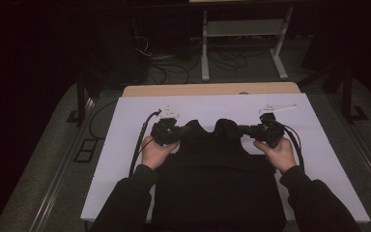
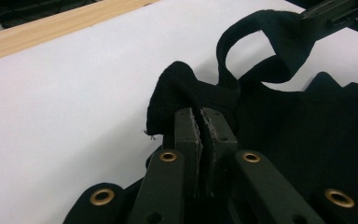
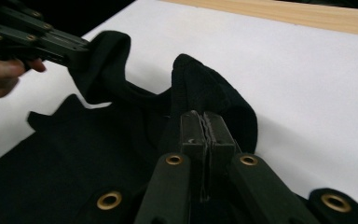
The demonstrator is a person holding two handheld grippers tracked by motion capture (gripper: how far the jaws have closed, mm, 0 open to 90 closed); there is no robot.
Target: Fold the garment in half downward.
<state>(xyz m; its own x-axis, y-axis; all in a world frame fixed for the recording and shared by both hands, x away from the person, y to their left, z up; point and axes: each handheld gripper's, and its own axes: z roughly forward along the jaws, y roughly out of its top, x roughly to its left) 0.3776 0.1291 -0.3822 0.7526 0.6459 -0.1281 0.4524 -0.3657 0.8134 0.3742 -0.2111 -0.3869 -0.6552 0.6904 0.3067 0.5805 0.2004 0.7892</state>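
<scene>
1. The black vest (image 1: 217, 169) lies flat on the white bench (image 1: 116, 145) — soft, limp, light by the look of it.
2. Left gripper (image 2: 200, 122) and right gripper (image 3: 204, 125): fingers closed, each pinching a shoulder strap.
3. Straps are the best hold — expect sagging when lifted.

High view dim, surroundings nearly black; white table cover (image 1: 125, 145) evenly lit. Gripper views brighter, sharp, glare-free.

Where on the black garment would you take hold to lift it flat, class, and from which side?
Grip the black garment at its two shoulder straps, one per gripper, coming in from the outer sides. The straps are narrow raised loops at the far edge, as the left gripper and right gripper hold them.
</scene>
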